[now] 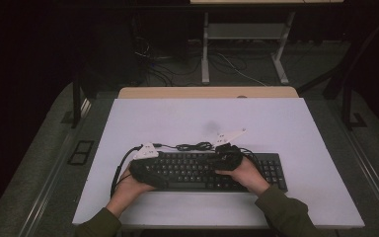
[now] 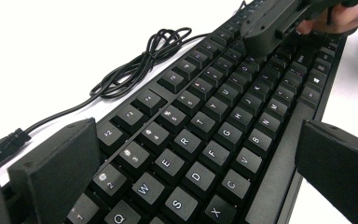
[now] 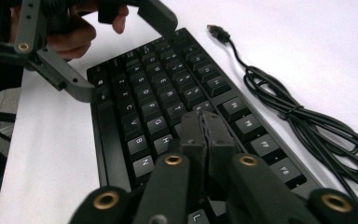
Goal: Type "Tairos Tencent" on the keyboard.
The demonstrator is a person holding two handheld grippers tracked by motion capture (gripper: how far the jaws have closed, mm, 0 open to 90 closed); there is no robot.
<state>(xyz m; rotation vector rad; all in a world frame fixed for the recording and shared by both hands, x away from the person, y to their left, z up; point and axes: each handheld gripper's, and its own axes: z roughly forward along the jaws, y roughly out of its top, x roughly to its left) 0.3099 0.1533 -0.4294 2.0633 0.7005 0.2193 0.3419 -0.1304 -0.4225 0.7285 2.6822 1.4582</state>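
Keyboard, black and full-size, lies flat on the white table, near the person's edge, long side parallel to that edge. Its cable lies coiled on the table just behind the key rows.

High view: left gripper sits at the keyboard's left end; right gripper sits over the middle-right key area. Key legends are not readable here.

Left gripper view: jaws stand spread wide, straddling the keyboard's left end, one jaw past the function-key edge, the other past the front edge. Whether the pads press the housing cannot be determined. Legends Q, W, E, R, S, D, F show clearly.

Right gripper view: jaws are pressed together with nothing between them, tips directly above the keys beside G and H. The USB plug lies on the table beyond the keyboard.
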